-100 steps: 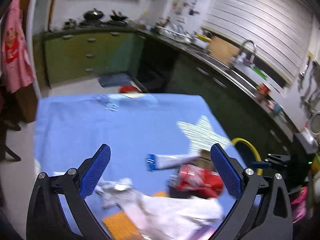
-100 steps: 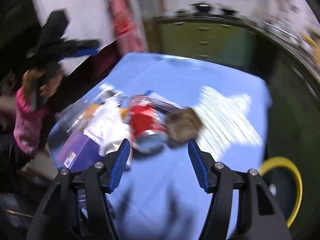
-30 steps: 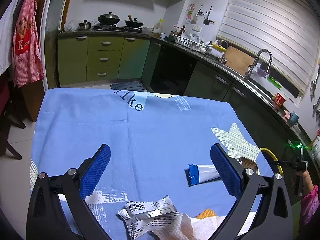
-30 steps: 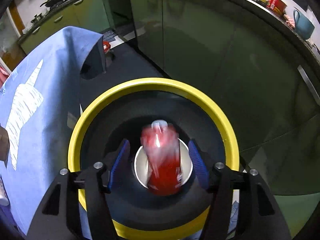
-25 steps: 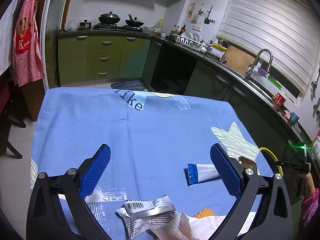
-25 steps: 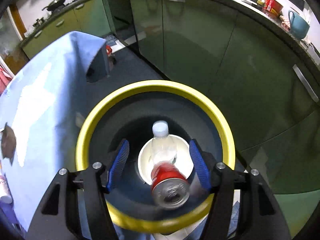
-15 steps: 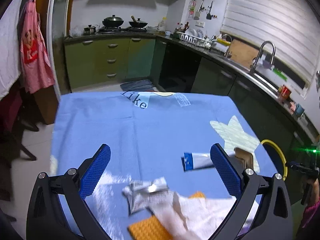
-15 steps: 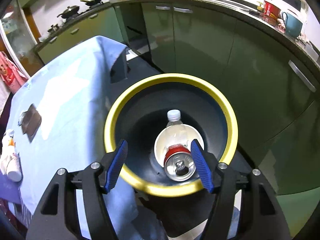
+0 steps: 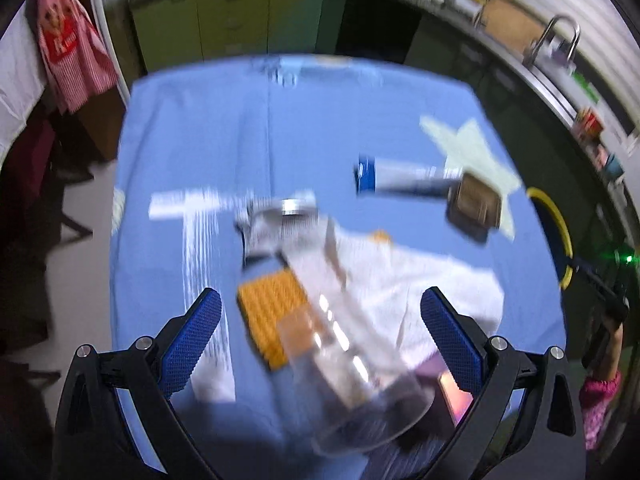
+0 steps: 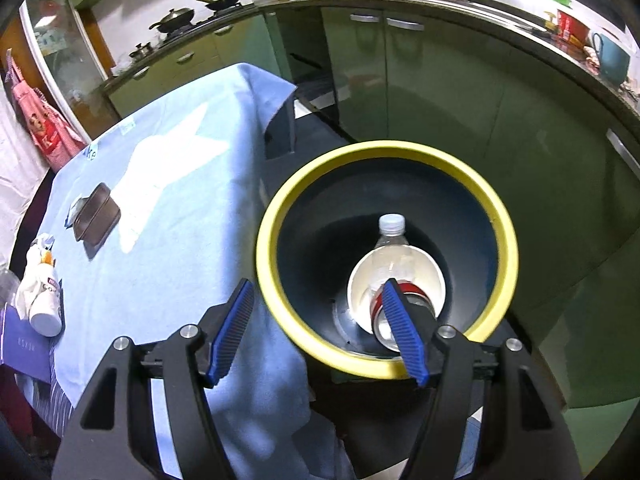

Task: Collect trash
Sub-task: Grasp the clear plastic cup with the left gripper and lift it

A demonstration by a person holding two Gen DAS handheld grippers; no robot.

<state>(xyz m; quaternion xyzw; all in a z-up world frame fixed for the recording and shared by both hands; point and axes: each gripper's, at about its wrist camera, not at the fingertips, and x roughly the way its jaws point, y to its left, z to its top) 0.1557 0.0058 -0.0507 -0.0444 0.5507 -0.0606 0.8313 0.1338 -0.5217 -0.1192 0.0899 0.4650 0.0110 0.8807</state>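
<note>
My left gripper (image 9: 320,340) is open and empty above a pile of trash on the blue tablecloth (image 9: 200,128): a clear plastic cup (image 9: 352,376), white tissue (image 9: 420,280), an orange waffle piece (image 9: 272,312), a silver wrapper (image 9: 276,220), a blue-and-white tube (image 9: 400,178) and a brown box (image 9: 474,204). My right gripper (image 10: 316,332) is open and empty above the yellow-rimmed bin (image 10: 384,152). In the bin lie a plastic bottle (image 10: 392,236), a white bowl (image 10: 432,276) and a red can (image 10: 412,292).
Green kitchen cabinets (image 10: 440,80) stand behind the bin. The table's edge (image 10: 260,184) lies beside the bin, with the brown box (image 10: 96,216) and a white cup (image 10: 44,308) on it. A red apron (image 9: 76,40) hangs at the far left.
The red can dropped from my right gripper into the bin, and that gripper pulled back and up. My left gripper moved over the trash pile, tilting down; its view is blurred.
</note>
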